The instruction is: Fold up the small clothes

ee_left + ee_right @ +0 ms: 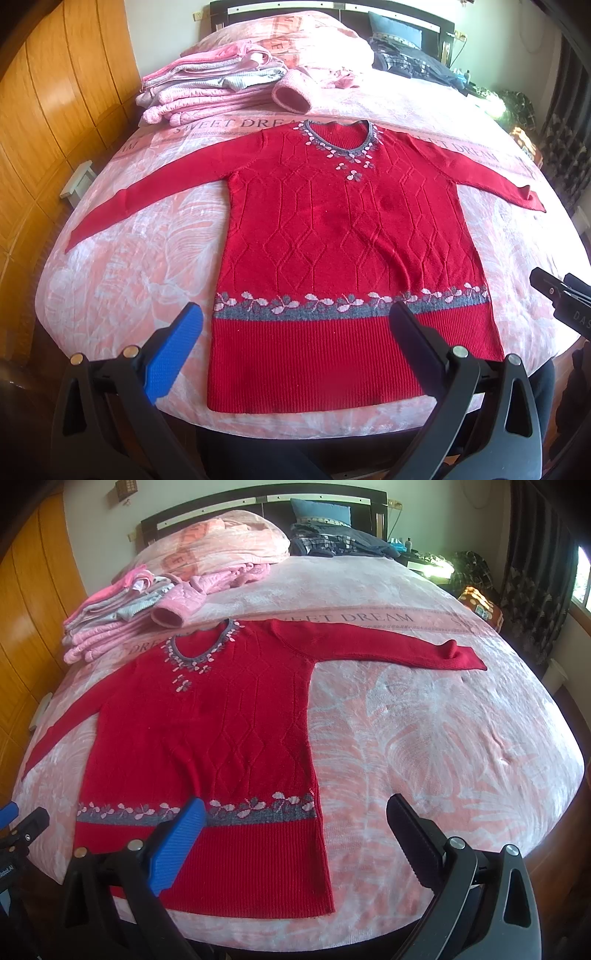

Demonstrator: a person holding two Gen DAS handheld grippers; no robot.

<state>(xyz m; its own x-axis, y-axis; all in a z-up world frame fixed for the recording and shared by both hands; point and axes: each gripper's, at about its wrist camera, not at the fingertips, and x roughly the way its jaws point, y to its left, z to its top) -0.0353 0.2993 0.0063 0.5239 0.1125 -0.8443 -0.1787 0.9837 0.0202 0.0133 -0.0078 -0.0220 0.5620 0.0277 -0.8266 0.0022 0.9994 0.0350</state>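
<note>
A red knitted sweater [343,236] lies flat, front up, on the pink patterned bedspread [129,266], neckline toward twelve o'clock and both sleeves spread out to nine and three. The left gripper [297,317] hangs above the ribbed hem at six o'clock, jaws wide apart and holding nothing. At eleven o'clock sits a stack of folded pink clothes [207,92]. Part of the right gripper [561,299] shows at four o'clock.

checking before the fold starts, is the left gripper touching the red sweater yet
Cannot tell: in the left wrist view the open left gripper overlaps the red sweater's hem, without showing contact or gap.
</note>
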